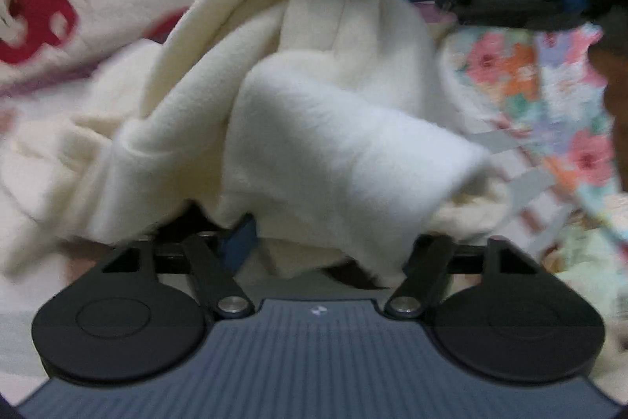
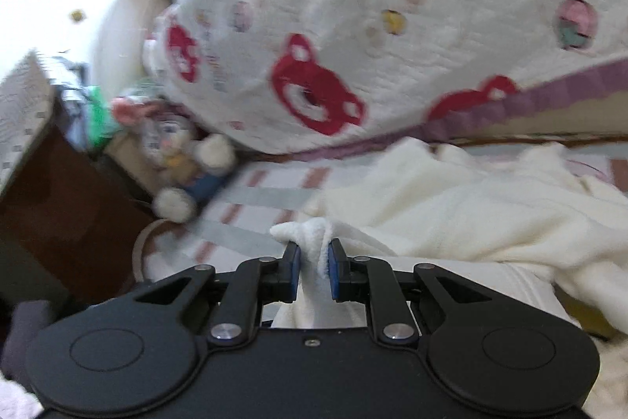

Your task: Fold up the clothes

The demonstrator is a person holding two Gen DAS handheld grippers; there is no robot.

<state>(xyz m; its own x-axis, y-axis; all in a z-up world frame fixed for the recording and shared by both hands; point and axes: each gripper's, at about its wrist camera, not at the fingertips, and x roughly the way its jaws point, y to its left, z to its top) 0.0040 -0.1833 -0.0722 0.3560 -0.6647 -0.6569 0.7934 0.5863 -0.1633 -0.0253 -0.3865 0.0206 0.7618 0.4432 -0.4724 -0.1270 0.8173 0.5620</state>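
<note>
The cream fleece garment (image 2: 451, 207) is lifted off the striped bedsheet (image 2: 255, 199), a bunched edge pinched between the nearly closed pads of the right gripper (image 2: 314, 262). The left gripper (image 1: 298, 234) is draped by fleece; it is judged closed, the grip itself hidden. With 2 small pinches, soft fleece may be pulled free and the fold lost.

Count: one cream fleece garment (image 1: 314, 128), two grippers — right gripper (image 2: 314, 264) and left gripper (image 1: 314, 250), the latter mostly buried under fabric. One white quilt with a red bear print (image 2: 353, 26), at least four red bears countable in the right wrist view. Also one plush toy (image 2: 184, 163), one floral-print cloth (image 1: 549, 85), one striped sheet (image 2: 251, 199).
</note>
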